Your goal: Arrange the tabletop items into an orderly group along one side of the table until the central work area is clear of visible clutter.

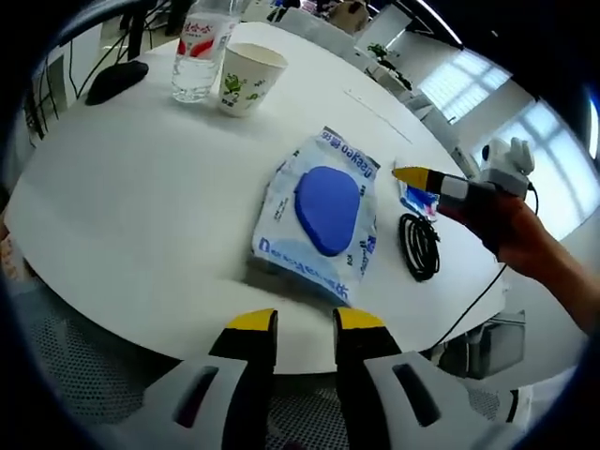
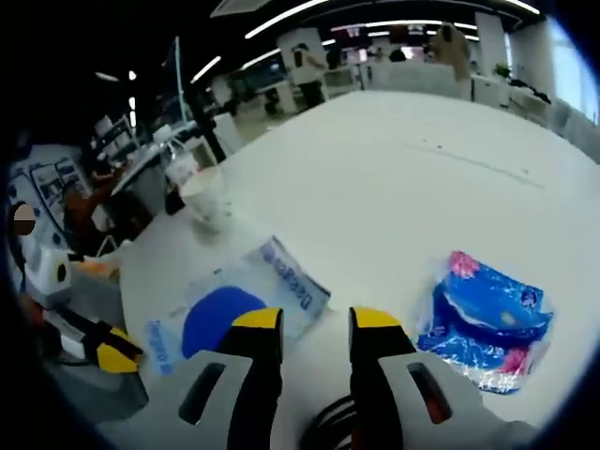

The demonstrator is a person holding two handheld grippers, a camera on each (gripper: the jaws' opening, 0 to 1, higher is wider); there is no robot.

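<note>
I've got both tongs over the white bench (image 1: 141,216), nothing pinched in either.

Left gripper view: left tongs (image 1: 305,323) sit low at the near bench edge, yellow tips spread w/ a gap between them, empty. Just ahead lies the wet-wipes pack (image 1: 321,214), white/blue w/ a big blue lid, flat on the bench, tilted diagonally. Beside it, toward the other gripper, a coiled black cable (image 1: 419,246) lies flat. A small blue-pink packet (image 1: 416,199) sits just past the cable, partly hidden behind the right tongs (image 1: 409,175), which come in from the right, held by a hand (image 1: 525,239); tip hovers at the packet, can't tell if touching. At the far side: paper cup (image 1: 249,79) upright, clear water bottle (image 1: 201,54) w/ red label just beside it, black mouse (image 1: 116,81) further along the far rim.

Right gripper view: right tongs (image 2: 317,323) are spread, empty, above the bench. Blue-pink packet (image 2: 487,319) lies beside the tip, apart from it. Wipes pack (image 2: 230,305) on the other side, near. Cable (image 2: 328,422) coil peeks between the tong bases. Cup (image 2: 204,197) stands far off. Left tongs (image 2: 112,354) show at the bench edge.
</note>
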